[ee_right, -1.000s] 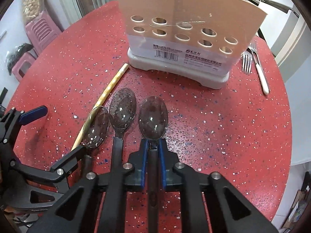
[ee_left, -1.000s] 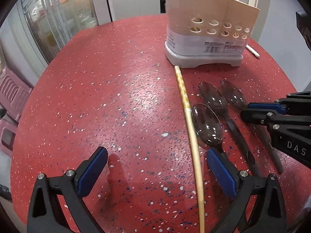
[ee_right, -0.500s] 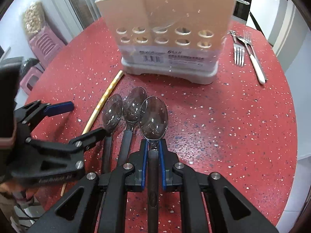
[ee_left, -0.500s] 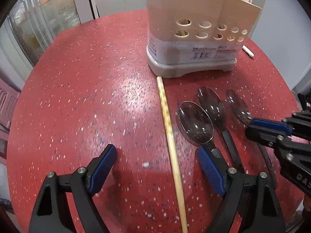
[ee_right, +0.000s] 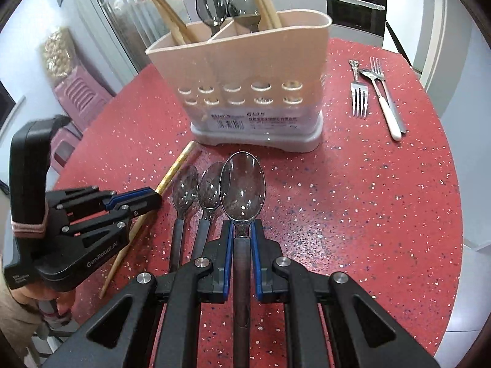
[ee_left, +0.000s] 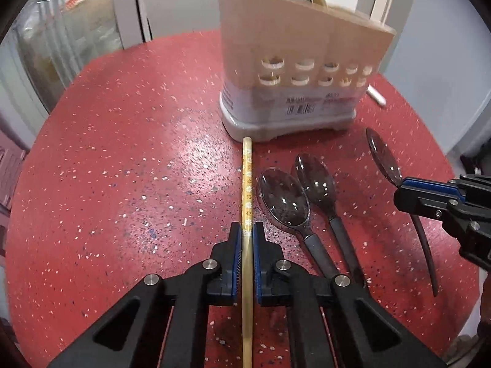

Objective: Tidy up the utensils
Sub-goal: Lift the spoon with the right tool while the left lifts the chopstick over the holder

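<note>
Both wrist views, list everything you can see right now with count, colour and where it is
table: one, red speckled, round, under everything
utensil holder: one, beige on a grey base, back centre; holds smoky spoons and bamboo chopsticks
chopstick: one, bamboo with a flower print, in front of the holder, clamped by the left hand-held gripper
spoons: three, smoky translucent with dark handles; two lying on the table, one gripped by the right hand-held gripper
forks: two, silver, far right of the table
white-handled utensil: one, beside the forks
stools: pink, left background
left hand-held gripper: black with blue pads
right hand-held gripper: the same
</note>
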The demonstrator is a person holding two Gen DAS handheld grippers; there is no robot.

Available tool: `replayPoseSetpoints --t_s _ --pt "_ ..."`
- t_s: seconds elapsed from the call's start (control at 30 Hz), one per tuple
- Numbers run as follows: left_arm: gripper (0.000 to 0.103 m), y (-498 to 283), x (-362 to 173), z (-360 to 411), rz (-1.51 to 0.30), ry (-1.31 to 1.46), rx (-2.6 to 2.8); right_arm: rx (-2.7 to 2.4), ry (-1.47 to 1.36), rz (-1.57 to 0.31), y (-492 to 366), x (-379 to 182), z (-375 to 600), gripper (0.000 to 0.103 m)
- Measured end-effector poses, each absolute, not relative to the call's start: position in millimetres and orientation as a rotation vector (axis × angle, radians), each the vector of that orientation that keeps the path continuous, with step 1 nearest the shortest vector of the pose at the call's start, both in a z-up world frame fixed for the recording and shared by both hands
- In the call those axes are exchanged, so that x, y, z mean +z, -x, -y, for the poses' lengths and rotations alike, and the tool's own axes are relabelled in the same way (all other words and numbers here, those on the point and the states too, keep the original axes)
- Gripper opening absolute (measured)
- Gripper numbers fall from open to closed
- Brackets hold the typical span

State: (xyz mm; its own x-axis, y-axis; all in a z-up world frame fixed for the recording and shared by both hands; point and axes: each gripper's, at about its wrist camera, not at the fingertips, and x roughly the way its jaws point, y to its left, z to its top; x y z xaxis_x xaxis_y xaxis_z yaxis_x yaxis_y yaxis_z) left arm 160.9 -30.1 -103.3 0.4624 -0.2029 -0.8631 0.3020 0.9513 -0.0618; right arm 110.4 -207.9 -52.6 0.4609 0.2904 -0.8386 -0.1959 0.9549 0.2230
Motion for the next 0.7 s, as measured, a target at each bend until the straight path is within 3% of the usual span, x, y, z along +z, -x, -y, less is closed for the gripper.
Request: replayPoseSetpoints --t_s 0.7 --pt "0.032 -127 7 1 -0.711 0.113 -0.288 0.373 -0.184 -0.811 -102 16 230 0.012"
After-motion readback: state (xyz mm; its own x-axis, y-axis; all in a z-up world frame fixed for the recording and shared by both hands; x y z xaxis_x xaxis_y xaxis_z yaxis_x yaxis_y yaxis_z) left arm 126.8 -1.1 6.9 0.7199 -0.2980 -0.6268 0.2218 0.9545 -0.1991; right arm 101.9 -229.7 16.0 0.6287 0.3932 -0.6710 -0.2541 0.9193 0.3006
